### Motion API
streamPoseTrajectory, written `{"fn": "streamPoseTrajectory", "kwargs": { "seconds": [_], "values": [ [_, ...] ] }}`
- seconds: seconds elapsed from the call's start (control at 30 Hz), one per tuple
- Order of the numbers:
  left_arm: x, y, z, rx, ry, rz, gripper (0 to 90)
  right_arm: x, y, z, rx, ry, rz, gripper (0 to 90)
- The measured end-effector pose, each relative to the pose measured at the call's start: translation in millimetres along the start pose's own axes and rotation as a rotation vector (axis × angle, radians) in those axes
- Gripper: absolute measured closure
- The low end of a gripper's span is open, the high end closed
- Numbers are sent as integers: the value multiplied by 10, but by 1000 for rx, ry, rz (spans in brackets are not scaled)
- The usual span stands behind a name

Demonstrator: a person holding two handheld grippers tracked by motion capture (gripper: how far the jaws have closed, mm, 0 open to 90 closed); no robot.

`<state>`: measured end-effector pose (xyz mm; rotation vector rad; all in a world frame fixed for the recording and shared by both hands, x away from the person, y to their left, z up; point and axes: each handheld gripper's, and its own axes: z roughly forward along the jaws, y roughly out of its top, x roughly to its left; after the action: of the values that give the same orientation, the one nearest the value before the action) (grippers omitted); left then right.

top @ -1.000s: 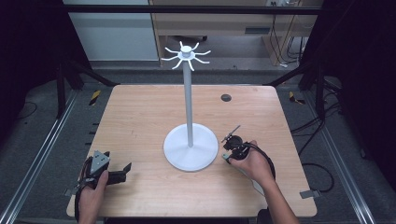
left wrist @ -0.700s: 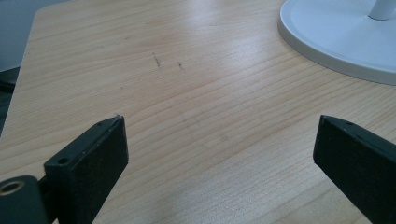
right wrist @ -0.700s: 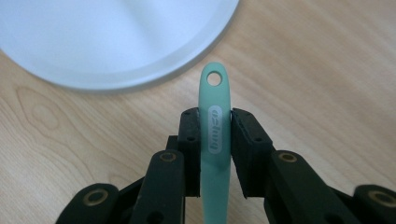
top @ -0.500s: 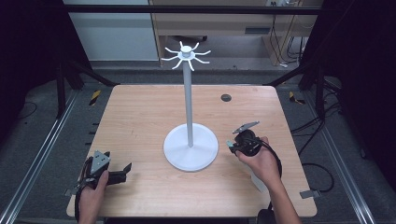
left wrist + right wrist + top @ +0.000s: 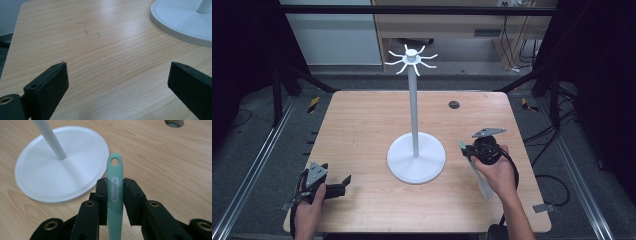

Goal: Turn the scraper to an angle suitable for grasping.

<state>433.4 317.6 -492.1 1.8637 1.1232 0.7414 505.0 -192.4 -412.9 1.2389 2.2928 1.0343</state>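
A white stand [image 5: 414, 110] rises from a round base [image 5: 416, 159] at the table's middle, with a ring of hooks [image 5: 411, 57] at its top. My right gripper [image 5: 465, 149] is right of the base, shut on a mint-green utensil handle [image 5: 114, 192] that has a hanging hole at its tip. The handle points toward the base [image 5: 50, 177]. The utensil's pale far end [image 5: 483, 187] sticks out below the hand. My left gripper [image 5: 343, 183] rests at the table's front left, held by a hand. Its jaws [image 5: 117, 82] stand wide open over bare wood, with the base [image 5: 182, 22] ahead to the right.
A small round hole [image 5: 454, 104] sits in the wooden table [image 5: 362, 125] behind the right gripper, also seen as the hole [image 5: 174, 122] in the right gripper view. Black frame rails and cables run beside the table on both sides.
My right gripper has risen from beside the base and shifted right, carrying the green utensil and turning. The left gripper has stayed put.
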Motion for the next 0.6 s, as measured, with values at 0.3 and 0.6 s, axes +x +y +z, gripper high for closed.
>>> {"fn": "streamPoseTrajectory", "kwargs": {
  "seconds": [0.3, 0.6],
  "values": [
    [0, 0, 8, 1, -8, -1, 29, 21, 24, -176, -106, 6, 27, 743],
    [-22, 3, 19, 5, -11, 10, 29, 44, 77, -180, -204, -11, 57, 743]
  ]
}}
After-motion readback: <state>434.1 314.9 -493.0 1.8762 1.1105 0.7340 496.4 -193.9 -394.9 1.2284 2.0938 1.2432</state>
